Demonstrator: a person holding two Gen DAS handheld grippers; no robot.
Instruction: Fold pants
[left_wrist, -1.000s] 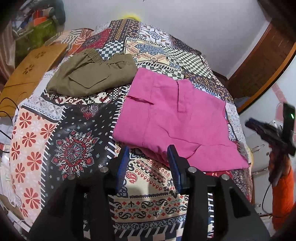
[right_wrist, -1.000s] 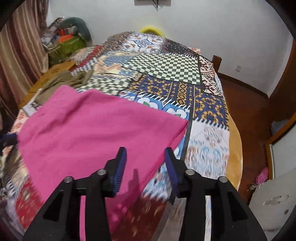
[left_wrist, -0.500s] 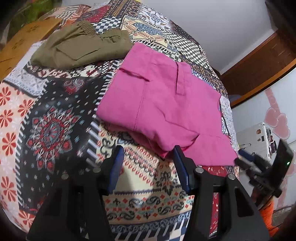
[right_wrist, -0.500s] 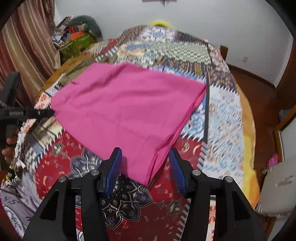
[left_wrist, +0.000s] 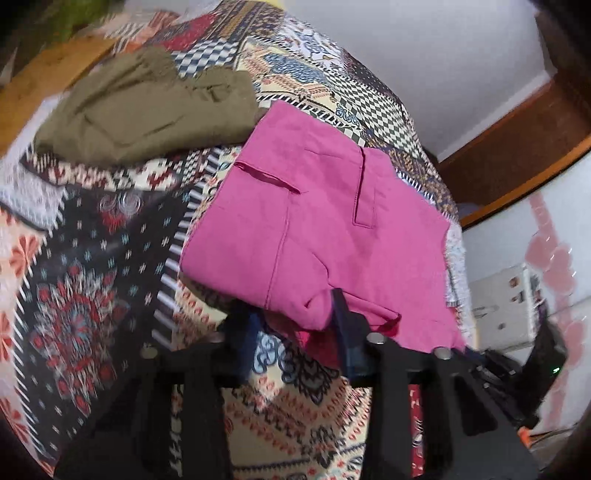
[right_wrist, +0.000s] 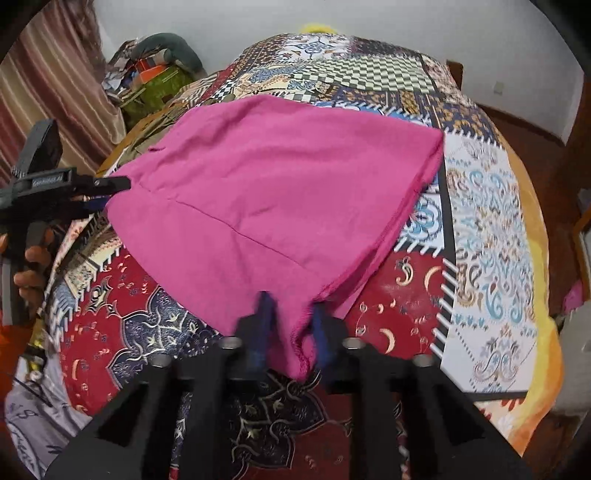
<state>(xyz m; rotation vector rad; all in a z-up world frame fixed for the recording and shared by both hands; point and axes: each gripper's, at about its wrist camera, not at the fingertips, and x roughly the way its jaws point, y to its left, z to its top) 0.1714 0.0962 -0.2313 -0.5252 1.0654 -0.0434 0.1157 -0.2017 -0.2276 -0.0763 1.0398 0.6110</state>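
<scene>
A: On the patchwork-quilted bed (right_wrist: 487, 206), nearest its foot edge, lie the half-folded pink cotton pants (right_wrist: 280, 192). The left tongs (left_wrist: 291, 328) have just been closing round the crotch-side corner, not yet clamped.

B: The right tongs (right_wrist: 290, 332) pinch the hem. Lift both corners evenly. No containers here.

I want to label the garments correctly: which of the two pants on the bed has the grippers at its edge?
The pink pants: both grippers sit at their near edge. The olive pants lie further back on the patterned bedspread, with no gripper near them.
</scene>
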